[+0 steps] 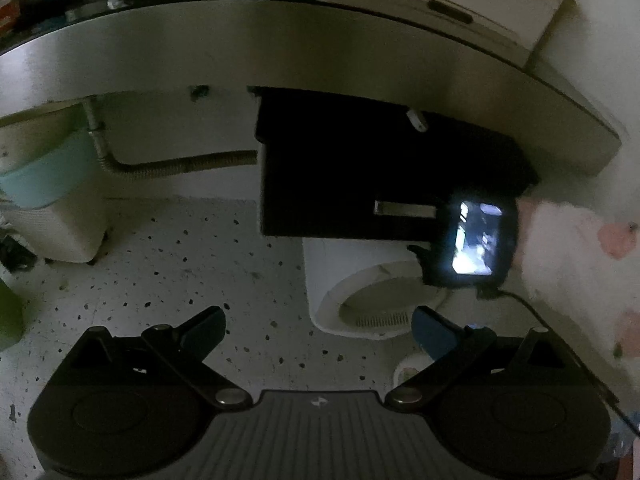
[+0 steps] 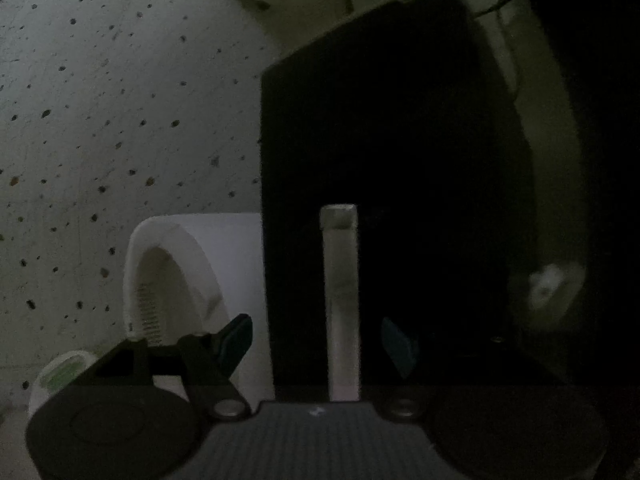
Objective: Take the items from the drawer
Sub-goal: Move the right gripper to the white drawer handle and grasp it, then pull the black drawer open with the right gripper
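A black drawer unit hangs under a pale desktop; its front carries a silver bar handle. The drawer looks closed; nothing inside shows. My left gripper is open and empty, held back from the drawer above the speckled floor. The right gripper's back, with a lit screen, is in front of the handle. In the right wrist view the black drawer front fills the frame and the handle runs between the open fingers of my right gripper, not clamped.
A white appliance with a round grille stands on the floor below the drawer; it also shows in the right wrist view. A flexible hose and a pale blue bin are at the left. Speckled floor lies between.
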A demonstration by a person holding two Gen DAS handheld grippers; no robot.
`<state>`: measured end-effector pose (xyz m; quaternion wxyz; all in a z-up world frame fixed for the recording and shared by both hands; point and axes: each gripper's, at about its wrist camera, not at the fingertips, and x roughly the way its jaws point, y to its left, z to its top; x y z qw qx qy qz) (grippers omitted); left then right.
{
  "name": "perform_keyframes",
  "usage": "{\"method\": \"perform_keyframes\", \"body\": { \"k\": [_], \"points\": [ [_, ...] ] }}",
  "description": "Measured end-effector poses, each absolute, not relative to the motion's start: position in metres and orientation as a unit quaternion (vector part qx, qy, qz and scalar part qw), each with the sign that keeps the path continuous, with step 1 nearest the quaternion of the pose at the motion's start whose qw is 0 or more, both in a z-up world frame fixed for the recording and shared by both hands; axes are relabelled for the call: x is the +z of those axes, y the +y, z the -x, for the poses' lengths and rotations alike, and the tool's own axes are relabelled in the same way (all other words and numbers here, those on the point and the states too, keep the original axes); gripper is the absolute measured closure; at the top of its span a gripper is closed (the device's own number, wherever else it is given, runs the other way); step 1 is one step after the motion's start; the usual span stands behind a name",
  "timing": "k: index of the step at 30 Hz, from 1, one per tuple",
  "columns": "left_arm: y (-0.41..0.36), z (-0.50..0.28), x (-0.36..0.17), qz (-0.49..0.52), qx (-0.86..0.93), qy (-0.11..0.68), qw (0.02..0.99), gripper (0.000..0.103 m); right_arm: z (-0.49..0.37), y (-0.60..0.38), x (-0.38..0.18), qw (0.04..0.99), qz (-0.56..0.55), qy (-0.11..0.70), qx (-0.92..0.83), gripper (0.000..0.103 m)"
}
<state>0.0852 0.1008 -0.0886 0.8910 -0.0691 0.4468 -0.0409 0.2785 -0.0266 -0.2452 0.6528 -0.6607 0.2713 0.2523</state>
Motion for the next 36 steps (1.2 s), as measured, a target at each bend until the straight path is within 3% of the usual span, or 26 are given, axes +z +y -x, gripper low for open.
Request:
{"method": "perform_keyframes", "body": {
  "k": [2, 7, 12, 15, 27, 36],
  "points": [
    [0.101, -0.086, -0.089, 0.071, -0.045, 0.447, 0.891, 0.008, -0.287, -0.027, -0.248, 0.644, 0.662, 0.289, 0.252, 0.046],
    [0.100, -0.086, -0.089, 0.068, -0.045, 0.449, 0.890, 0.008, -0.298, -0.028, -0.254, 0.628, 0.663, 0.302, 0.275, 0.039],
    [0.099, -0.088, -0.092, 0.082, -0.050, 0.457, 0.884, 0.008, -0.302, -0.031, -0.259, 0.615, 0.661, 0.310, 0.298, 0.022],
    [0.096, -0.086, -0.091, 0.083, -0.060, 0.458, 0.883, 0.008, -0.308, -0.025, -0.256, 0.623, 0.644, 0.331, 0.296, 0.022],
    [0.099, -0.085, -0.089, 0.093, -0.057, 0.463, 0.879, 0.008, -0.312, -0.025, -0.253, 0.649, 0.622, 0.333, 0.285, 0.028],
    [0.099, -0.084, -0.085, 0.094, -0.054, 0.461, 0.881, 0.008, -0.301, -0.028, -0.251, 0.645, 0.633, 0.317, 0.287, 0.042]
  ]
}}
